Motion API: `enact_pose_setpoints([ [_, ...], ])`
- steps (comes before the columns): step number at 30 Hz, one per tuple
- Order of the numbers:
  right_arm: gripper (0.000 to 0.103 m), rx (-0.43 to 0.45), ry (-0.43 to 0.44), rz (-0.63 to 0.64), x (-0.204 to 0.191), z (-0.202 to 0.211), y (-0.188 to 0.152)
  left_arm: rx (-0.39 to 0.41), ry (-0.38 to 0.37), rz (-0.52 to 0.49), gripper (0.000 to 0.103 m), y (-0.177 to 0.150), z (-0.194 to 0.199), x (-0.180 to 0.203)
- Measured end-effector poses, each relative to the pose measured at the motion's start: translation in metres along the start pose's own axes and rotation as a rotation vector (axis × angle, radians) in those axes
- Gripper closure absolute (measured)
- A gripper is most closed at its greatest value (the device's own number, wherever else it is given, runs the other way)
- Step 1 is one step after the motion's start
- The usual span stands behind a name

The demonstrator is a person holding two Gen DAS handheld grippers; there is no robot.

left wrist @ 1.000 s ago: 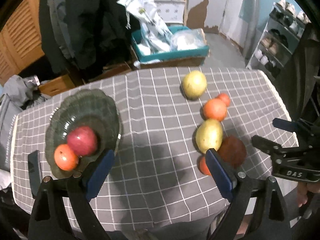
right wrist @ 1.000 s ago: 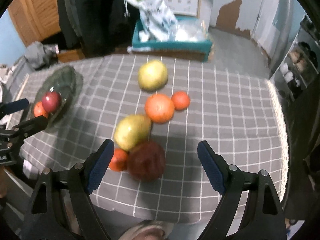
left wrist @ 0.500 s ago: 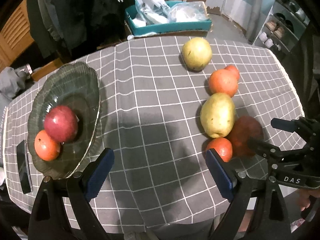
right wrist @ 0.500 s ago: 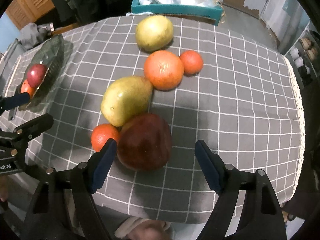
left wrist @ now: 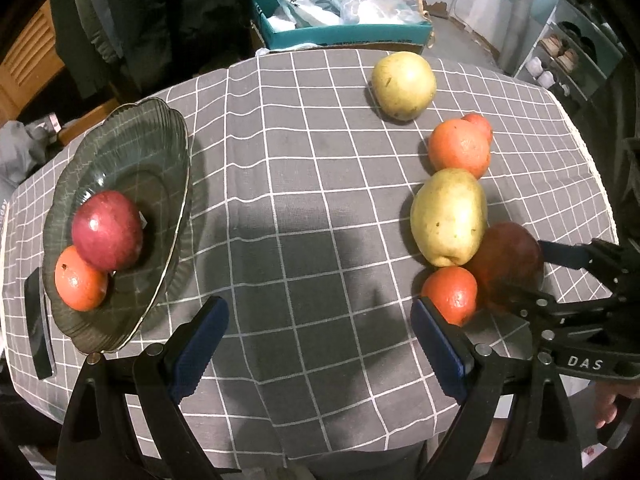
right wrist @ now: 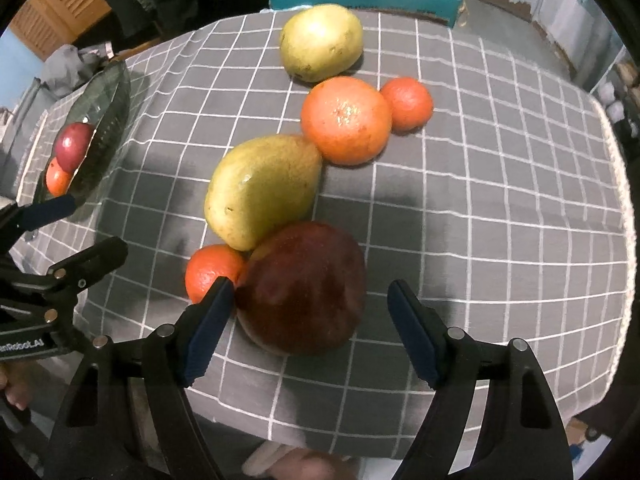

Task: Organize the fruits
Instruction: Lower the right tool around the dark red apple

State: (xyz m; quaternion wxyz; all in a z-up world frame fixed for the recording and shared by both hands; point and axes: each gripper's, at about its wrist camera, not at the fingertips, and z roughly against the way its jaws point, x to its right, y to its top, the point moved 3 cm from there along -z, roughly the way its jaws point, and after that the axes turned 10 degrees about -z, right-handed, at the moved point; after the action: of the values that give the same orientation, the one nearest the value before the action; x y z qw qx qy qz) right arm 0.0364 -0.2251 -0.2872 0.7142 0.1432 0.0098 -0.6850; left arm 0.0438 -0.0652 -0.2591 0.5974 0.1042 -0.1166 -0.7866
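Observation:
A dark red apple (right wrist: 304,288) lies near the table's front edge, between the open jaws of my right gripper (right wrist: 308,312); the left pad (right wrist: 208,320) is close to it, the right pad stands apart. It also shows in the left wrist view (left wrist: 506,260). Around it lie a small orange (right wrist: 210,270), a yellow pear (right wrist: 260,190), a big orange (right wrist: 346,120), a small tangerine (right wrist: 408,102) and a second pear (right wrist: 320,42). A green glass plate (left wrist: 132,152) holds a red apple (left wrist: 107,230) and an orange (left wrist: 80,278). My left gripper (left wrist: 320,340) is open and empty over the cloth.
The table carries a grey checked cloth (left wrist: 304,184). A dark phone (left wrist: 38,324) lies left of the plate. A teal box (left wrist: 344,32) with plastic bags stands behind the table. A shoe rack (left wrist: 560,56) is at the far right.
Both grippers have moved forward and lower toward the table. My right gripper has closed in on the dark red apple, which now sits between its open jaws.

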Motion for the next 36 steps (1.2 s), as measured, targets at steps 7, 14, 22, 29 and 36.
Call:
enact_pose_setpoints([
  [7,0.031,-0.044,0.043,-0.044,0.009,-0.012,0.002,-0.008,-0.008,0.003,0.010,0.001,-0.003,0.001],
  [14,0.031,-0.021,0.005,-0.006,0.007,-0.007,-0.003,-0.007,-0.024,-0.015,0.010,0.003,-0.006,0.012],
  [22,0.031,0.070,-0.092,-0.044,0.034,0.011,0.004,-0.014,-0.070,-0.051,0.010,0.011,-0.010,0.036],
  [29,0.031,0.094,-0.112,-0.088,0.060,0.013,0.005,-0.046,-0.121,-0.079,0.010,0.016,-0.024,0.065],
  [36,0.031,0.110,-0.129,-0.089,0.069,0.012,0.005,-0.095,-0.124,-0.079,0.010,0.017,-0.044,0.081],
])
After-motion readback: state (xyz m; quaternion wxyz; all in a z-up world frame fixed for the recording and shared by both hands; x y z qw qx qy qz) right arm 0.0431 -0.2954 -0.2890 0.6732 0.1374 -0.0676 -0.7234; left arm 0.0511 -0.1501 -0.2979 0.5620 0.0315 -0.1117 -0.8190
